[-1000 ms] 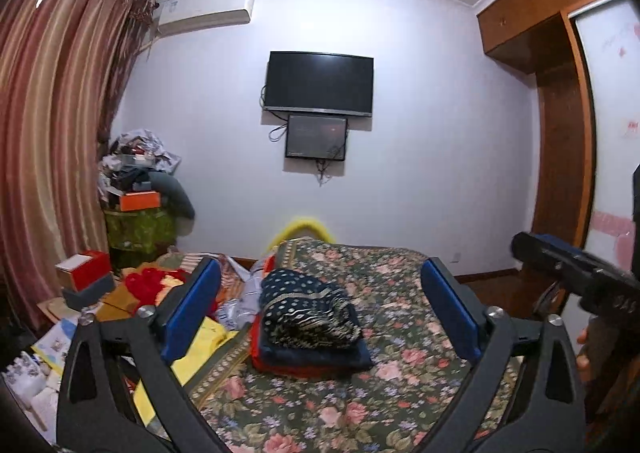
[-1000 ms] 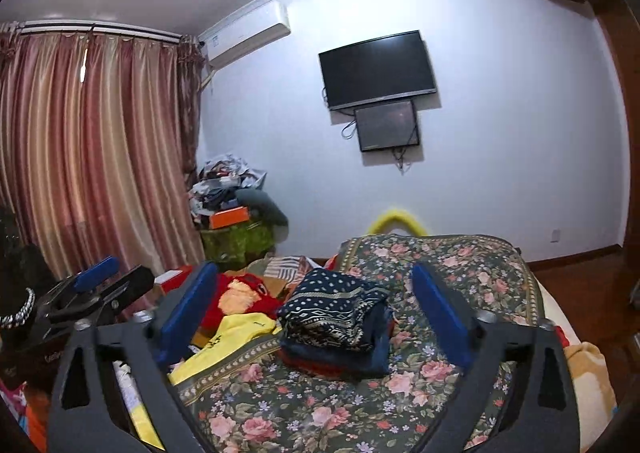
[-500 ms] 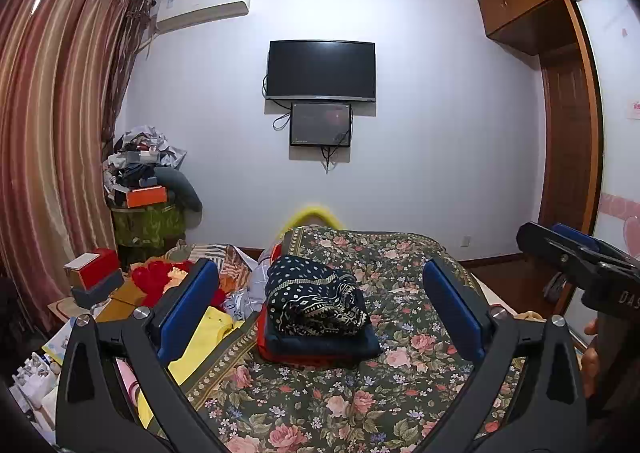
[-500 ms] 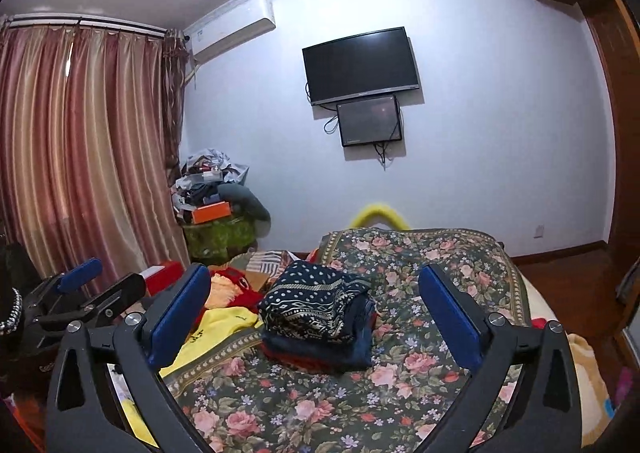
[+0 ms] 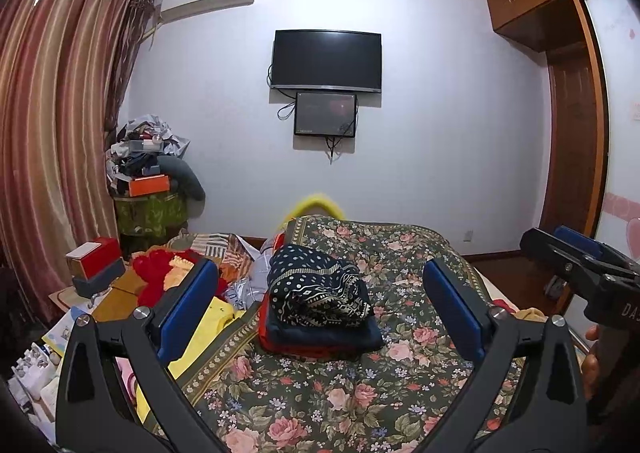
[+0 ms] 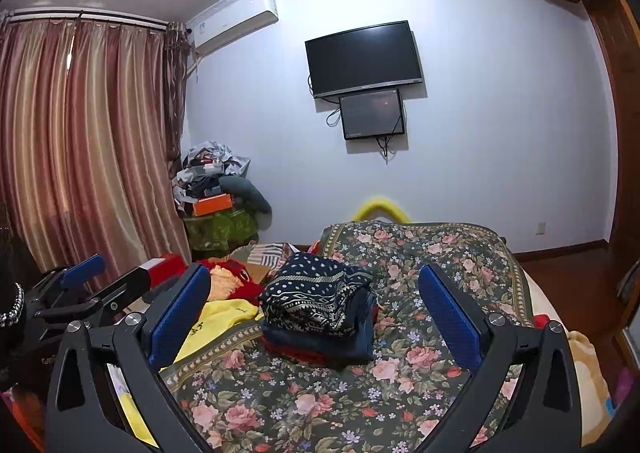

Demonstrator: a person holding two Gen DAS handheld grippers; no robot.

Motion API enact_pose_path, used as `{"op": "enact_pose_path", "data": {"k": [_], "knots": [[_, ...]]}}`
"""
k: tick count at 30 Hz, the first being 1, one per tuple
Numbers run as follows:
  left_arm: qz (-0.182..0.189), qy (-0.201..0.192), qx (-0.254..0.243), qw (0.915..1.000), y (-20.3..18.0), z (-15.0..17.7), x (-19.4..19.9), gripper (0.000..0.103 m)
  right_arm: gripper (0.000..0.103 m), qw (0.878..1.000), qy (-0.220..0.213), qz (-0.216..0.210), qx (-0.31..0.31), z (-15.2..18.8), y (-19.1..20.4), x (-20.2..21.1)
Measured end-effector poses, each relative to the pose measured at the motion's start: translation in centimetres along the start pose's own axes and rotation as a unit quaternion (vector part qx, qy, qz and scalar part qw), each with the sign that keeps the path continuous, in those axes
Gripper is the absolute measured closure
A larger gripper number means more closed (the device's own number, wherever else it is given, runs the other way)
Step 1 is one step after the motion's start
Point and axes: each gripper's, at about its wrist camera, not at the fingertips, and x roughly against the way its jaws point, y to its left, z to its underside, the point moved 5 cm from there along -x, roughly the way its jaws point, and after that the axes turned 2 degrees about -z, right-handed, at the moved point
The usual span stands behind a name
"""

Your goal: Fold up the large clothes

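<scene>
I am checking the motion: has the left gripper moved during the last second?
Yes. In the left wrist view the television now sits lower and the ceiling shows more, so the left gripper has tilted or risen upward. Its jaws stand wide open.

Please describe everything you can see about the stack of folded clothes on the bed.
The stack lies on the floral bedspread, left of the bed's middle. On top is a dark navy fabric with white dots and a pale patterned band, folded into a thick bundle. Under it lies a plain navy piece, then something red-orange at the bottom. The edges are not quite even. Yellow cloth lies to its left. Neither gripper touches it; both are open.
</scene>
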Motion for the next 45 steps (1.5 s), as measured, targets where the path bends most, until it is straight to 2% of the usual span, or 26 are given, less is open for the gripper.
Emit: {"op": "enact_pose_path", "data": {"k": [16,23,45], "knots": [[0.005,0.013,0.013,0.9998,0.3,0.3,-0.3,0.000,0.000,1.000,0.008,0.006,0.007,0.0,0.1,-0.2],[0.022,0.020,0.022,0.9993,0.1,0.4,-0.4,0.000,0.000,1.000,0.011,0.009,0.010,-0.1,0.0,-0.3],[0.044,0.016,0.005,0.9989,-1.1,0.3,0.2,0.000,0.000,0.999,0.002,0.032,0.013,-0.3,-0.4,0.2]]}}
